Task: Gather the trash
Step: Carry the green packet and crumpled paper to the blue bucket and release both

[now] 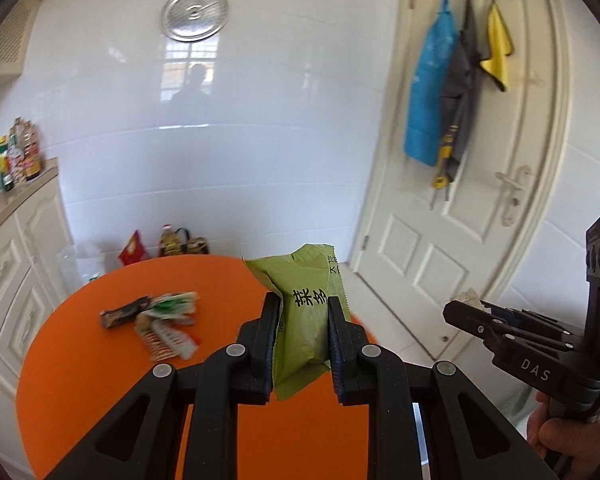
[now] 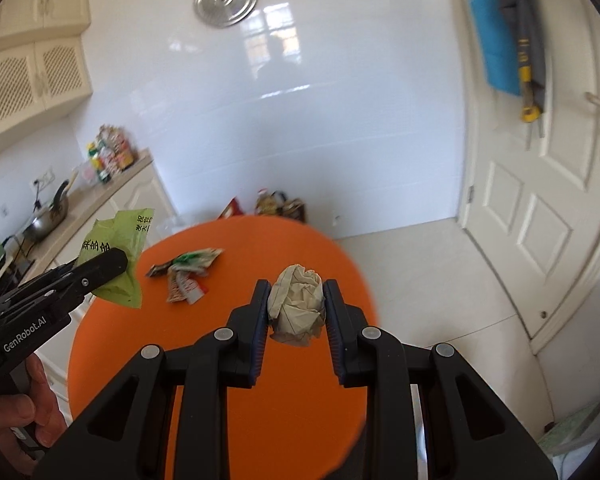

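Observation:
My left gripper (image 1: 304, 304) is shut on a green snack wrapper (image 1: 306, 320) with black characters and holds it up above the round orange table (image 1: 100, 380). It also shows in the right wrist view (image 2: 118, 260), where the wrapper (image 2: 116, 248) sticks out of it. My right gripper (image 2: 296, 290) is shut on a crumpled beige paper ball (image 2: 298, 306), above the table (image 2: 280, 400). It shows at the right of the left wrist view (image 1: 456, 312). A small pile of wrappers (image 1: 156, 320) lies on the table, also seen in the right wrist view (image 2: 188, 276).
A white door (image 1: 460, 200) with hanging cloths stands to the right. Cream cabinets (image 1: 8, 272) with bottles (image 1: 18, 156) on the counter stand to the left. Bags and a bottle (image 1: 172, 242) sit on the floor behind the table. A pan (image 2: 46, 216) rests on the counter.

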### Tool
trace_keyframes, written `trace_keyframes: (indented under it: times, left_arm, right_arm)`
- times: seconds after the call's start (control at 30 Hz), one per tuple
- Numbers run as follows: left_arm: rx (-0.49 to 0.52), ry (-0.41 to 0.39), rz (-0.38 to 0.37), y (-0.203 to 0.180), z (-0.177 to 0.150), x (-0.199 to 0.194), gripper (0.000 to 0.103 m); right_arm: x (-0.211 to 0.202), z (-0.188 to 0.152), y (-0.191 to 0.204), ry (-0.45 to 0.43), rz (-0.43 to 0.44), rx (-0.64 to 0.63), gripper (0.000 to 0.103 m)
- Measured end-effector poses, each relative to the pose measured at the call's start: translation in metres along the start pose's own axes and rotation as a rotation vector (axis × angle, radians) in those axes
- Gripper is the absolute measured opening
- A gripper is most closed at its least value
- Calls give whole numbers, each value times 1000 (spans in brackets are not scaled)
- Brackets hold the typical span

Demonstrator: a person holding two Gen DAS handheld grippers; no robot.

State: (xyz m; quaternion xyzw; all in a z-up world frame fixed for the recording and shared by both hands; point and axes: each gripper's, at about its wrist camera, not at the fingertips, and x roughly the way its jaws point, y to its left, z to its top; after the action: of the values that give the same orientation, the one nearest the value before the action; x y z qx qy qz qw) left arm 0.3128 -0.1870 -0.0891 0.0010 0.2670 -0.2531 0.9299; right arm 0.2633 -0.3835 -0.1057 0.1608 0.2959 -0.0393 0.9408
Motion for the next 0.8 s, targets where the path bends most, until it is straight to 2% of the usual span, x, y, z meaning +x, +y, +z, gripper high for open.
trace_keyframes:
  times: [0.13, 0.23, 0.43, 0.57, 0.8]
  left_arm:
    - [40, 18, -103, -30, -1, 3, 18]
    - [73, 59, -162, -39, 8, 27, 18]
    - [146, 197, -299, -77, -1, 73, 18]
    - [204, 303, -380, -109, -20, 107, 18]
    - [240, 498, -446, -143, -36, 172, 18]
  right_arm:
    - [-28, -5, -40, -29, -73, 50, 26]
    - [-42, -14, -76, -25, -135, 104, 26]
    - [-51, -43, -153, 20, -262, 229, 26]
    - [-43, -67, -208, 81, -329, 312, 26]
    - [-17, -108, -272, 179, -356, 439, 26]
